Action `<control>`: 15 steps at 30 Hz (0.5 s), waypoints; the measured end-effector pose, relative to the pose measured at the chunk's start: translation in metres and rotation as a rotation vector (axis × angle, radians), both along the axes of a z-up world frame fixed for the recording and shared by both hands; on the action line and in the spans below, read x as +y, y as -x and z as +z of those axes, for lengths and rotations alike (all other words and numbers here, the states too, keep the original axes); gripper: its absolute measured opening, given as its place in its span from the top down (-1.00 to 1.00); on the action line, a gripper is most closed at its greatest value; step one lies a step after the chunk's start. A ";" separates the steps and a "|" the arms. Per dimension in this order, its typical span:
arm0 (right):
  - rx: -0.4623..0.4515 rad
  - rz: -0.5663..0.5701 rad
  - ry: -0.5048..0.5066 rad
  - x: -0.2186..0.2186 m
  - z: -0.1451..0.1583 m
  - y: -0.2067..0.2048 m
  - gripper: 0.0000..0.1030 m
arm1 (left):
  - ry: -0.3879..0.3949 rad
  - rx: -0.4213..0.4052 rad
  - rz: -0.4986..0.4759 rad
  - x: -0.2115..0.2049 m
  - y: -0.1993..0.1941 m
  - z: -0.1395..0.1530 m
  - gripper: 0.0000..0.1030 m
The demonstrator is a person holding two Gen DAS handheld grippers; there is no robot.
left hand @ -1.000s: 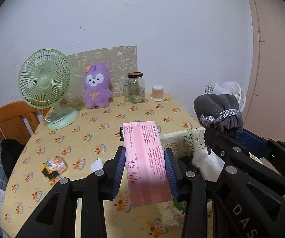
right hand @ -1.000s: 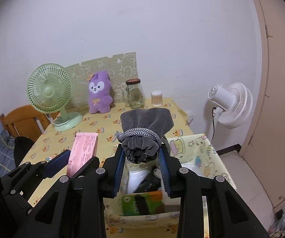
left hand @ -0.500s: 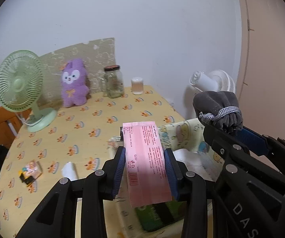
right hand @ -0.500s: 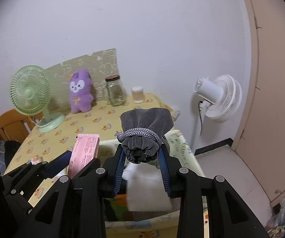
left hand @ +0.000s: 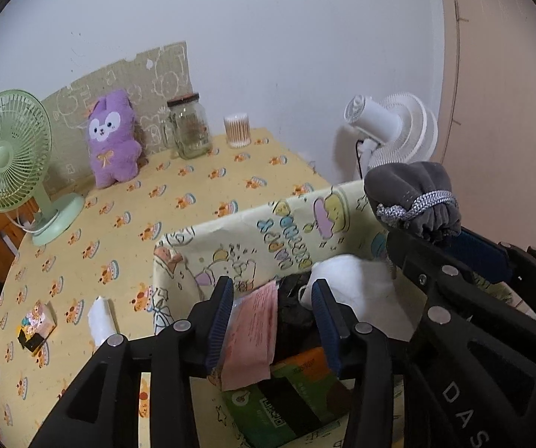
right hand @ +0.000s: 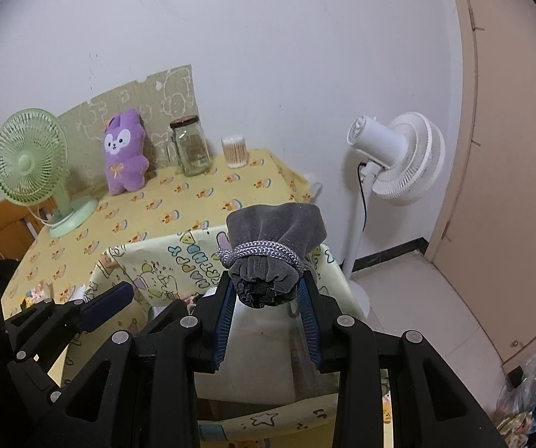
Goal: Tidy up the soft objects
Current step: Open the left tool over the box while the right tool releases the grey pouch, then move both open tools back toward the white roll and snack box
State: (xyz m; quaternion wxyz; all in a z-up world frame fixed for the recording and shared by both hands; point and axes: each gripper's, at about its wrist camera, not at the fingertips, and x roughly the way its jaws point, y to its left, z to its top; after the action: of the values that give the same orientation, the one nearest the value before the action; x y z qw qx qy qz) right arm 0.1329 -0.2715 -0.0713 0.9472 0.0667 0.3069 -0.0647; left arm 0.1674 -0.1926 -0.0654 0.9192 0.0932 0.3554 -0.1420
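Pouch (right hand: 273, 257) pinched in right fingers (right hand: 266, 326), directly above bin (right hand: 163, 261); left fingers (left hand: 273, 323) opening, pink pack (left hand: 251, 332) loose between them.

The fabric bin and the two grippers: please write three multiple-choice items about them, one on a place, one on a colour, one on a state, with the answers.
1. Where is the pink packet?
A. beside the green fan
B. inside the fabric bin, between the left gripper fingers
C. on the floor

2. What colour is the plush toy by the wall?
A. purple
B. red
C. white

3. What is the state of the right gripper?
A. empty and wide open
B. out of view
C. shut on the grey drawstring pouch

Answers: 1 B, the packet leans in the bin while the left jaws are opening around it. 2 A, its fur is purple. 3 C, both pads press the pouch's gathered end.
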 end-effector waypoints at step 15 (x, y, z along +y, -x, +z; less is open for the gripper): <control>-0.003 -0.003 -0.008 0.004 -0.001 0.004 -0.64 | -0.002 -0.006 -0.020 0.009 0.013 0.004 -0.50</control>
State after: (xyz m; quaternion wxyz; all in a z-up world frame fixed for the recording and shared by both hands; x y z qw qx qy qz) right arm 0.1292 -0.2673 -0.0723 0.9473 0.0710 0.3055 -0.0650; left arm 0.1540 -0.1839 -0.0615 0.9187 0.0980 0.3517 -0.1504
